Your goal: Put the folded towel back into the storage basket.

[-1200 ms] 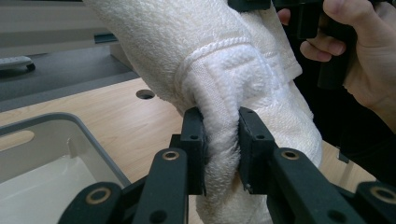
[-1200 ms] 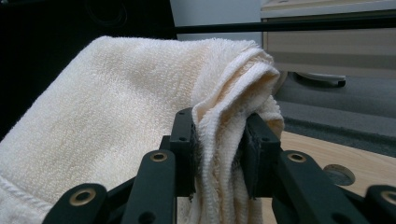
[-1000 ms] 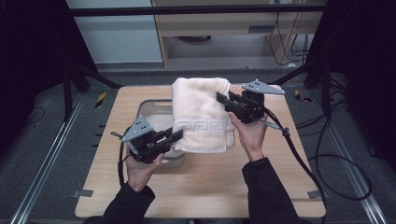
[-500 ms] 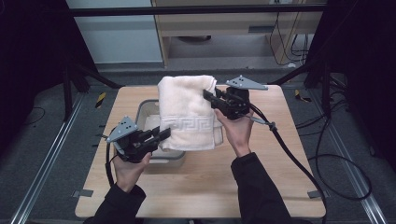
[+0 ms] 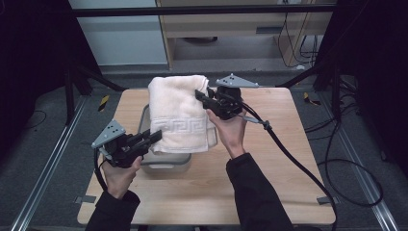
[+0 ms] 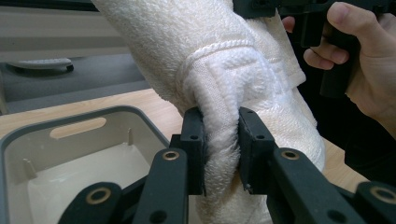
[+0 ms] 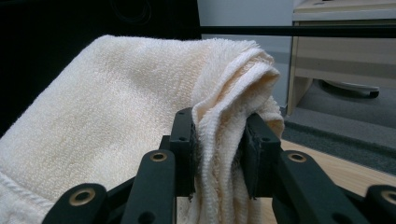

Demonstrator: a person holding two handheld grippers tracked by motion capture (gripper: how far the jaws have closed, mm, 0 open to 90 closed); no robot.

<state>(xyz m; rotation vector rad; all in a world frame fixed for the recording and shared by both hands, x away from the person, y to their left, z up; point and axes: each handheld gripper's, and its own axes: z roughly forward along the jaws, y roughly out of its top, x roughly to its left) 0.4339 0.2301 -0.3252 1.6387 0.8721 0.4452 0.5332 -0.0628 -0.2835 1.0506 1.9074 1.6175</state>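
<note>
the high view looks forward and down on the bench (image 5: pixel 288 183) from afar. each other camera rides close behind its tool's jaws, facing along them. all three share the towel (image 5: pixel 178 113) beyond the tools.

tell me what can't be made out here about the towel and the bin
- High view: most of the bin lies under the towel, so its inside is hidden.
- Left gripper view: the left gripper clamps the towel's edge; the bottom edge cuts off its lower end.
- Right gripper view: the right gripper pinches a bunched fold; its layers can't be counted.
</note>
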